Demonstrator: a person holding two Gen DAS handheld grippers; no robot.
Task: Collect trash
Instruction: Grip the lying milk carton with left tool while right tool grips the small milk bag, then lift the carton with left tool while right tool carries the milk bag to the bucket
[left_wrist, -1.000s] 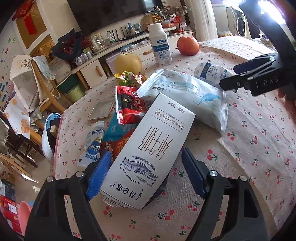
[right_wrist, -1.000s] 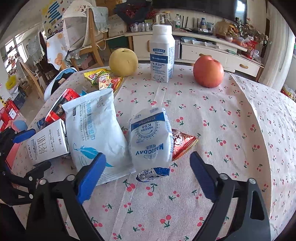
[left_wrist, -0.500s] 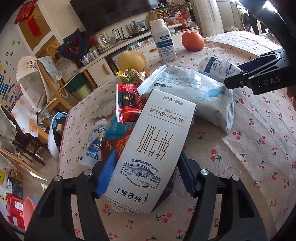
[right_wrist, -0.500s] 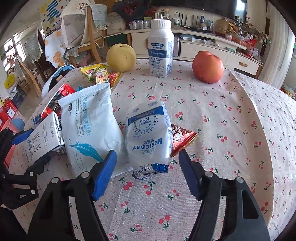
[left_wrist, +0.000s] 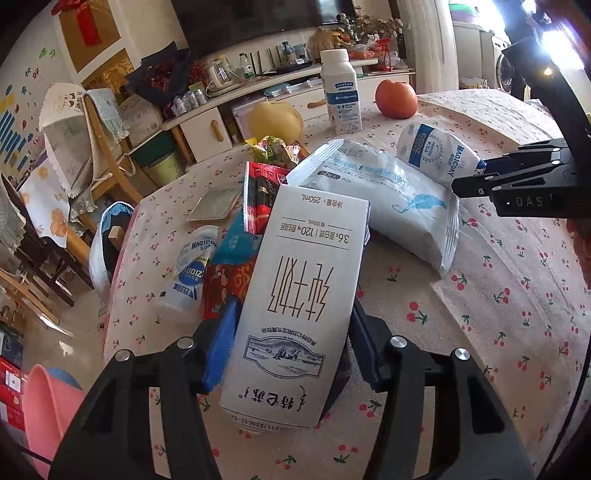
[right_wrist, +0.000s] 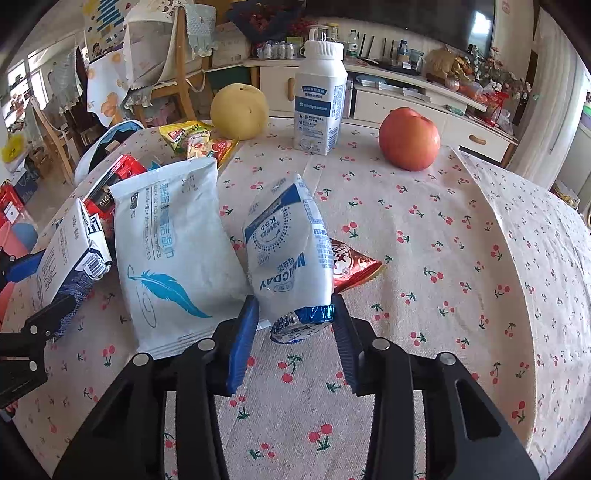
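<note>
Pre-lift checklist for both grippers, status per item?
1. Left gripper jaws, just closing, against the white milk carton: ok.
2. Right gripper jaws, just closing, pinch the white-and-blue Magicday pouch at its crimped lower end: ok.
3. Pouch free of the red foil wrapper behind it: cannot tell.
4. Carton clear of the red packets under it: not ok, it rests on them.
5. Large white wipes pack with blue feather outside both grips: ok.
6. Trash bin in view: not ok.

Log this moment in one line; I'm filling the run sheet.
left claw: closing on milk carton | right claw: closing on MAGICDAY pouch | apple, pear: untouched
</note>
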